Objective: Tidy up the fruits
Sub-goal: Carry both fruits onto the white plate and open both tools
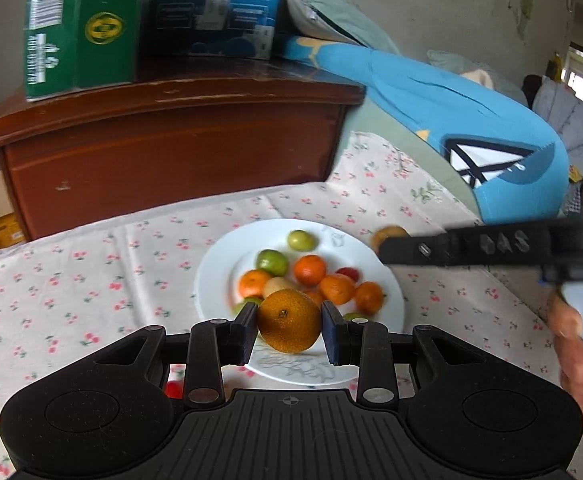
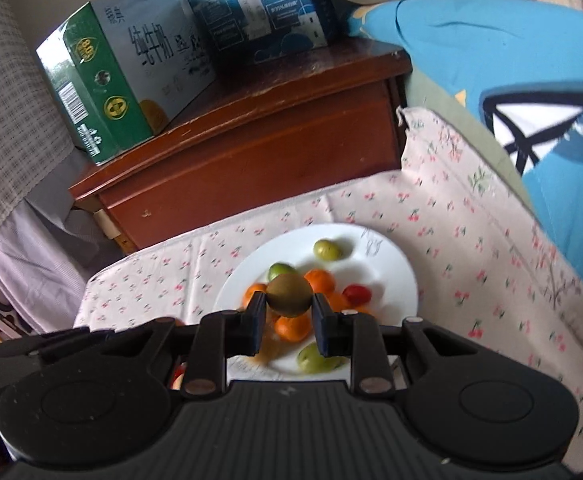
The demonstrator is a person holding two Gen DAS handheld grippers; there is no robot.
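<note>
A white plate (image 1: 219, 264) on a cherry-print cloth carries several small oranges (image 1: 309, 269), green fruits (image 1: 272, 262) and a red one (image 1: 348, 273). My left gripper (image 1: 290, 322) is shut on a larger orange (image 1: 289, 320), held above the plate's near side. In the right wrist view my right gripper (image 2: 289, 304) is shut on a brownish-green round fruit (image 2: 290, 294) above the same plate (image 2: 391, 272). The right gripper's finger (image 1: 463, 246) crosses the left wrist view from the right, its brownish fruit (image 1: 387, 234) at the tip.
A dark wooden cabinet (image 1: 171, 152) stands behind the cloth with a green carton (image 1: 79, 28) and a blue carton (image 1: 215, 4) on top. A blue cushion (image 1: 451, 108) lies at the right. A person's hand (image 1: 579, 352) holds the right gripper.
</note>
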